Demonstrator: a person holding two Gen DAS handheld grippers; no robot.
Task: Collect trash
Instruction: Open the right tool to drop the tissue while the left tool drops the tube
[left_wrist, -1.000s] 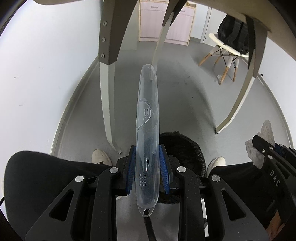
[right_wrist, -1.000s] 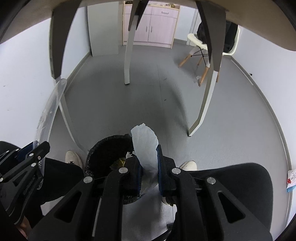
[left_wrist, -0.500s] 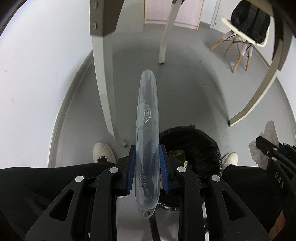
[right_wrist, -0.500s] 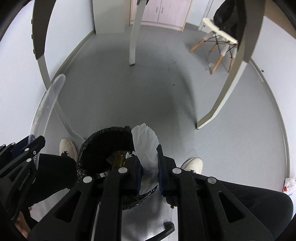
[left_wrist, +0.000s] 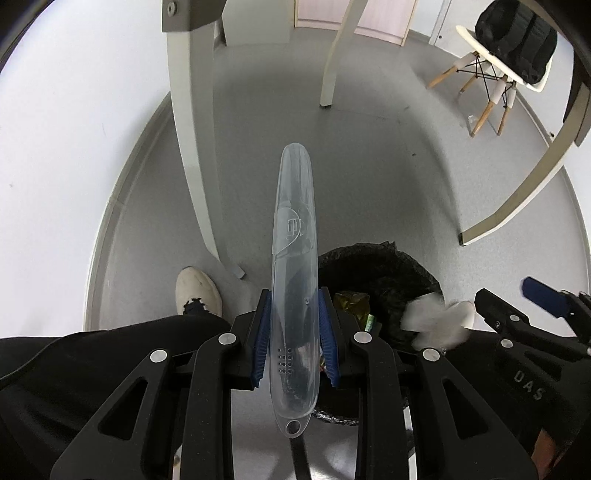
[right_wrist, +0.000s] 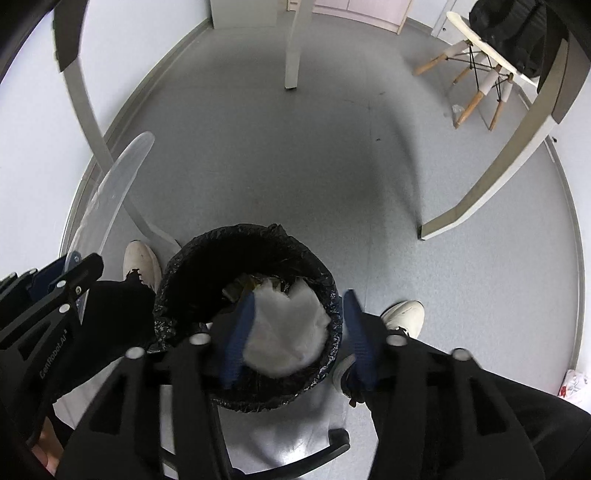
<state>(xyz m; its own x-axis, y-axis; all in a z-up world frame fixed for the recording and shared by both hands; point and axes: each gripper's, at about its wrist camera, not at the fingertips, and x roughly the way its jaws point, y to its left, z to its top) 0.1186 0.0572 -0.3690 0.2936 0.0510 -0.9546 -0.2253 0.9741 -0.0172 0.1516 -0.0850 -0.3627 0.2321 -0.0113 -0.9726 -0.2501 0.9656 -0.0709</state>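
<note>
A long clear plastic case (left_wrist: 295, 266) is clamped between the blue pads of my left gripper (left_wrist: 294, 332), pointing down at the floor beside a bin lined with a black bag (left_wrist: 373, 266). My right gripper (right_wrist: 295, 332) hangs over the same bin (right_wrist: 207, 266) and its jaws are opening. A crumpled white tissue (right_wrist: 286, 332) sits blurred between the spread pads, loose from them, above the bin's mouth. That tissue (left_wrist: 436, 325) and the right gripper (left_wrist: 532, 306) also show at the right of the left wrist view. Yellow-green wrappers (left_wrist: 351, 302) lie inside the bin.
A person's white shoes (right_wrist: 142, 262) (right_wrist: 404, 312) and dark trousers flank the bin. Curved white table legs (left_wrist: 192, 147) (right_wrist: 491, 177) rise from the grey floor. A white chair (right_wrist: 476, 62) carrying a black backpack stands at the far right.
My right gripper's jaws have spread and let go of the tissue, which now drops over the bin. Both grippers have sunk closer to the bin. The left grip is unchanged.
</note>
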